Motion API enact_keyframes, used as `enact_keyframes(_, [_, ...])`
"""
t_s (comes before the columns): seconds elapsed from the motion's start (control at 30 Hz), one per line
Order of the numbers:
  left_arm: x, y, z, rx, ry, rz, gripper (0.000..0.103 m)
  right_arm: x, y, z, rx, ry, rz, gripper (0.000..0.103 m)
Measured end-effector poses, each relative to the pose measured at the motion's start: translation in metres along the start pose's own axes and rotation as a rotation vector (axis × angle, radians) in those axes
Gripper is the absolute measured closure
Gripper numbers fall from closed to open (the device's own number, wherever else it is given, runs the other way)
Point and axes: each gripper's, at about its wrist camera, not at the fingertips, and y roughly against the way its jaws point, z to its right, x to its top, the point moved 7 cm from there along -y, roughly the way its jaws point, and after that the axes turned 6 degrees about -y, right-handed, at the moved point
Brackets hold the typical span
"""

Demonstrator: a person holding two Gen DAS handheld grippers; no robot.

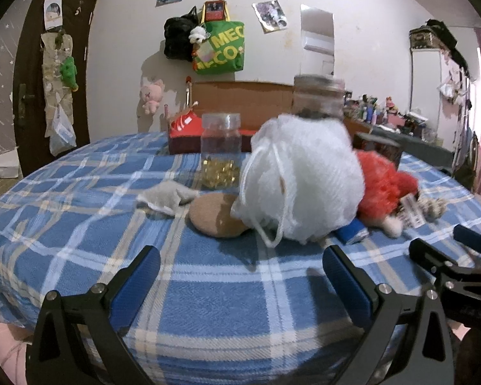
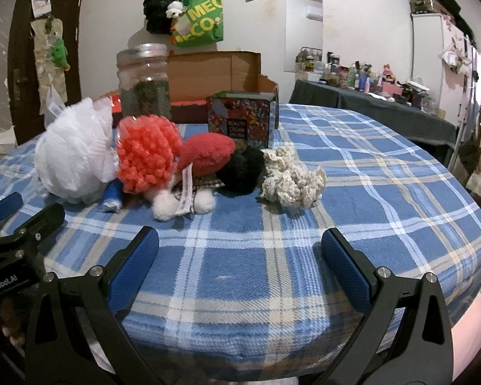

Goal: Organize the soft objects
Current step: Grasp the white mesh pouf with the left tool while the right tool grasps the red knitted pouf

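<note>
A white mesh puff (image 1: 304, 176) (image 2: 77, 157) lies on the blue plaid blanket (image 1: 208, 288) (image 2: 352, 192). Beside it are an orange curly puff (image 2: 147, 157) (image 1: 384, 189), a red plush piece (image 2: 205, 152), a black pompom (image 2: 243, 168), a cream crocheted piece (image 2: 288, 179), a tan round pad (image 1: 213, 213) and a small grey cloth (image 1: 166, 197). My left gripper (image 1: 240, 276) is open and empty, a short way in front of the white puff. My right gripper (image 2: 240, 256) is open and empty, in front of the cream piece.
A clear jar with yellow capsules (image 1: 220, 150), a jar with a metal lid (image 2: 144, 80), a patterned box (image 2: 240, 118), a small blue tube (image 2: 113, 197) and an open cardboard box (image 2: 221, 73) stand among and behind the soft things. A cluttered dark side table (image 2: 368, 99) is at right.
</note>
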Motion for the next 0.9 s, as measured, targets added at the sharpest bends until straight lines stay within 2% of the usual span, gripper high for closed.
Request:
enact_keyframes(0.13, [0.017,0.012,0.003,-0.017,-0.018,0.048,0.000,0.011,0.014,0.001,0.039,-0.014,0.029,0.000])
enact_keyframes(0.37, [0.040,0.011,0.000,-0.071,-0.024,0.060,0.000,0.041,0.031,-0.008,0.101,0.016,0.105,0.000])
enact_keyframes(0.43, [0.047,0.009,0.001,-0.082,-0.026,0.061,0.000,0.054,0.028,-0.013,0.143,0.034,0.105,0.000])
enact_keyframes(0.6, [0.062,0.000,0.004,-0.137,-0.058,0.045,0.000,0.076,0.014,-0.028,0.258,0.098,0.065,0.000])
enact_keyframes(0.8, [0.066,-0.017,0.009,-0.177,-0.098,-0.005,0.000,0.085,-0.008,-0.050,0.400,0.184,-0.010,0.001])
enact_keyframes(0.9, [0.065,-0.023,0.012,-0.214,-0.100,-0.027,0.000,0.084,-0.022,-0.055,0.456,0.203,-0.070,0.009])
